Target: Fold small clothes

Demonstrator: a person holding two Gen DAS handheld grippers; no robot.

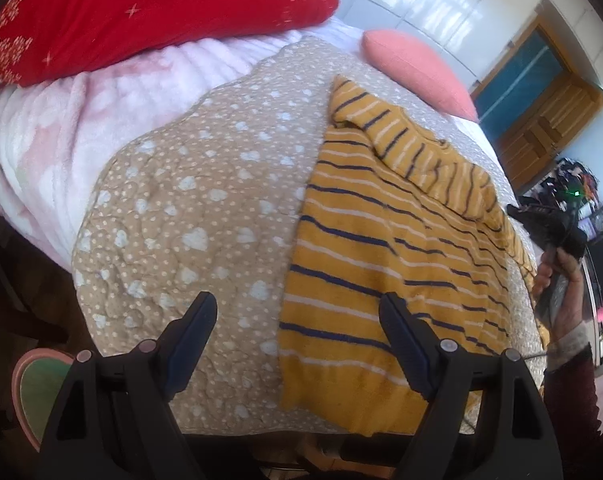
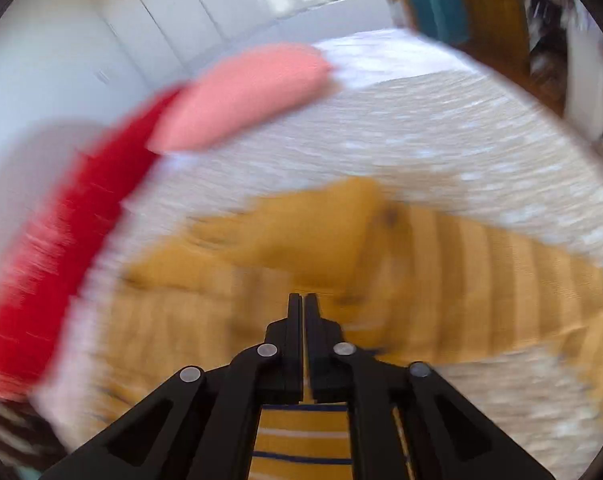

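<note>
A small mustard-yellow sweater (image 1: pixel 381 240) with navy and white stripes lies on a beige heart-print quilt (image 1: pixel 189 208). One sleeve is folded across its chest. My left gripper (image 1: pixel 297 312) is open, its jaws wide apart just above the sweater's hem and left edge, holding nothing. My right gripper (image 2: pixel 303 300) is shut on the sweater (image 2: pixel 305 440): striped fabric runs between and under its fingers. The right wrist view is blurred by motion. In the left wrist view the right gripper (image 1: pixel 549 220) shows at the sweater's right edge, held by a hand.
A red pillow (image 1: pixel 141 12) and a pink fleece blanket (image 1: pixel 61 128) lie at the far left of the bed. A salmon cushion (image 1: pixel 417 68) sits at the back. A wooden door (image 1: pixel 541 100) and a cluttered shelf (image 1: pixel 573 184) stand to the right.
</note>
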